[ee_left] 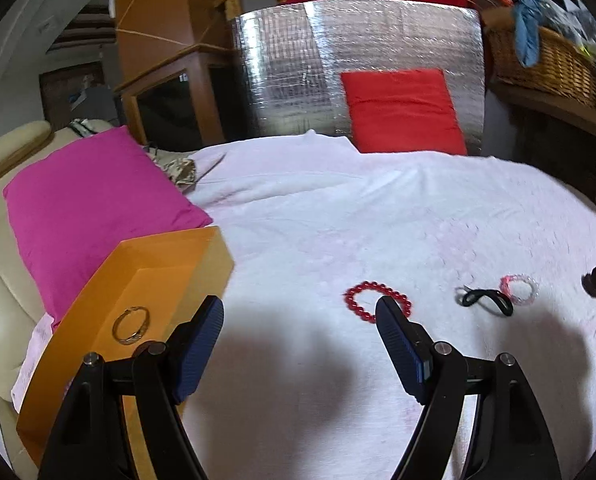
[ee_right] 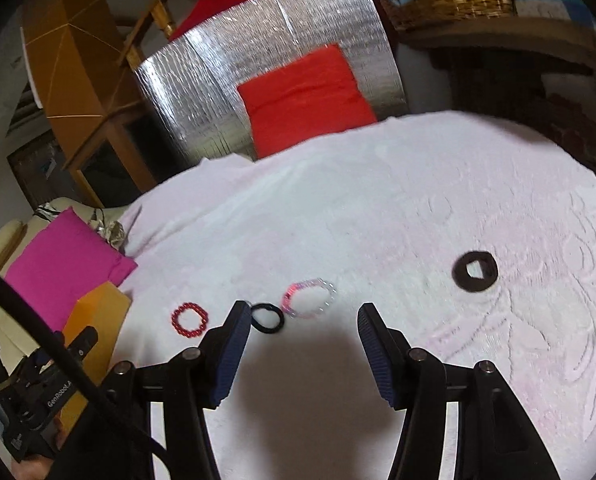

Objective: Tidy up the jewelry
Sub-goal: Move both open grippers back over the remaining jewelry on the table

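An orange box [ee_left: 97, 316] sits at the left edge of the white blanket, with a metal bangle [ee_left: 131, 325] inside. A red bead bracelet [ee_left: 362, 294] lies just beyond my open, empty left gripper [ee_left: 300, 314]. To its right lie a black hair tie [ee_left: 486, 300] and a pink-and-clear bead bracelet [ee_left: 518, 289]. In the right wrist view my right gripper [ee_right: 304, 316] is open and empty, just short of the pink-and-clear bracelet [ee_right: 308, 298]. The black hair tie [ee_right: 266, 317] touches its left finger, the red bracelet [ee_right: 189, 319] lies further left, and a dark brown ring [ee_right: 475, 271] lies to the right.
A magenta pillow [ee_left: 93, 208] lies behind the box [ee_right: 97, 320]. A red cushion [ee_left: 402, 110] leans on a silver foil panel [ee_left: 298, 72] at the back. A wicker basket [ee_left: 546, 60] stands on a shelf at the right. The white blanket [ee_right: 378, 208] covers the surface.
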{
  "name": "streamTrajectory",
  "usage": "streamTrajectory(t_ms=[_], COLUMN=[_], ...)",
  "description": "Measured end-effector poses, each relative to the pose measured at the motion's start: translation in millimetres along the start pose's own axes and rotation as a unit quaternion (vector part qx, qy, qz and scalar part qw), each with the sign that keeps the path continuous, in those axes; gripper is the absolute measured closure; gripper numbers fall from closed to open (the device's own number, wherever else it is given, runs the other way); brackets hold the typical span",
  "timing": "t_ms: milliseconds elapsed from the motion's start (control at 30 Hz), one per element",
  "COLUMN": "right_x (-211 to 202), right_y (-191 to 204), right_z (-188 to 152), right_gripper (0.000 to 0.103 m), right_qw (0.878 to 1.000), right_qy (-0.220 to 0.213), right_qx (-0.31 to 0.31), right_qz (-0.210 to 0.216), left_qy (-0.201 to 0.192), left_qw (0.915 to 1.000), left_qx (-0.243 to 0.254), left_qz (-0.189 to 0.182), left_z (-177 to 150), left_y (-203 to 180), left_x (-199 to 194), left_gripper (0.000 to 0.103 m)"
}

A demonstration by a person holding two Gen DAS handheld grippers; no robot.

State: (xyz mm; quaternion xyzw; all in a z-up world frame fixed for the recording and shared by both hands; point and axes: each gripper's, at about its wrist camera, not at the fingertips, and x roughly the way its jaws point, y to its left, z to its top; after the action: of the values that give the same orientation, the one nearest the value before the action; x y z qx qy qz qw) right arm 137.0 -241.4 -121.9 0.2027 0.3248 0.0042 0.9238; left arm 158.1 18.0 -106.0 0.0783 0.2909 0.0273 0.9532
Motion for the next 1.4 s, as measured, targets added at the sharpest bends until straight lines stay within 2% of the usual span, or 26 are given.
streamTrajectory(t_ms=[200, 400, 1400], right_x=[6.8, 5.1, -2.6], right_y=[-14.9, -19.4, -44.1], right_z=[2.7, 0.5, 6.0], right_gripper=[0.043, 0.043, 0.043], right_qw=[0.999, 0.999, 0.998], right_qy=[0.031, 0.043, 0.051], right_qx=[0.017, 0.010, 0.028], right_qz=[0.008, 0.011, 0.005], left_qy=[0.011, 0.012, 0.026], left_qw=[0.9999, 0.9998, 0.9982], left_qx=[0.006, 0.008, 0.028], left_qz=[-0.005, -0.012, -0.046], left_z=[-2.1, -1.1, -2.9], left_y=[-17.4, -27.8, -70.6], left_x=[4.8, 6.8, 11.9], left_gripper=[0.024, 0.024, 0.024])
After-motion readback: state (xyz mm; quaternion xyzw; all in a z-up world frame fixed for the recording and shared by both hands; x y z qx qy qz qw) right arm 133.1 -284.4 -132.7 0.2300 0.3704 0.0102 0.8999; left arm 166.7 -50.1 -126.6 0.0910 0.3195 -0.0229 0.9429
